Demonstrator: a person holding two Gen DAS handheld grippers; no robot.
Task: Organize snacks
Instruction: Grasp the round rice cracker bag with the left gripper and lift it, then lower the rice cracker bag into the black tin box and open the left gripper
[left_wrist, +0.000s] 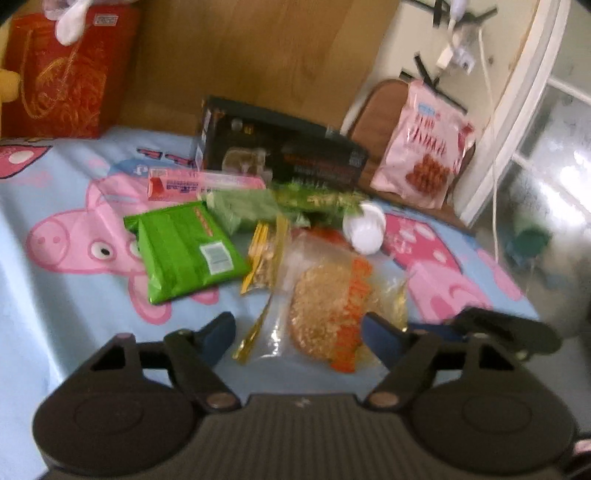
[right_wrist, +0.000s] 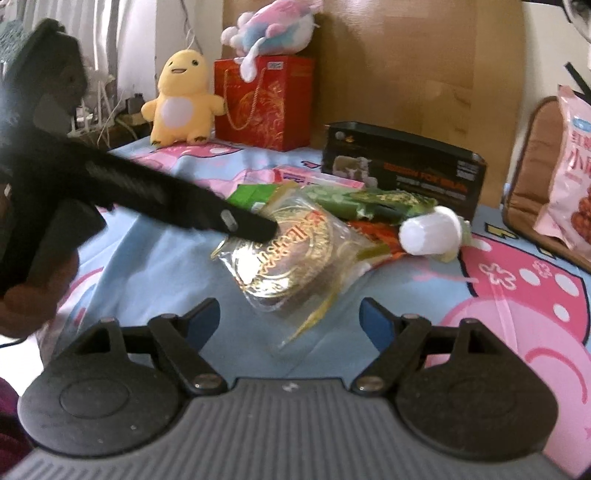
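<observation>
A pile of snacks lies on a blue pig-print sheet (left_wrist: 55, 295). In the left wrist view my left gripper (left_wrist: 299, 332) is open just above a clear bag of round cake (left_wrist: 325, 306). Beyond it lie a green packet (left_wrist: 184, 251), a pink box (left_wrist: 203, 182), a black box (left_wrist: 280, 147) and a white cup (left_wrist: 364, 229). In the right wrist view my right gripper (right_wrist: 290, 321) is open in front of a clear gold-printed bag (right_wrist: 291, 254). The left gripper's body (right_wrist: 147, 195) reaches over that bag from the left.
A pink snack bag (left_wrist: 421, 155) leans on a brown cushion (right_wrist: 532, 158) at the right. A red gift bag (right_wrist: 264, 101), a yellow plush (right_wrist: 181, 99) and a pastel plush (right_wrist: 273, 26) stand at the back by a wooden headboard (left_wrist: 258, 55).
</observation>
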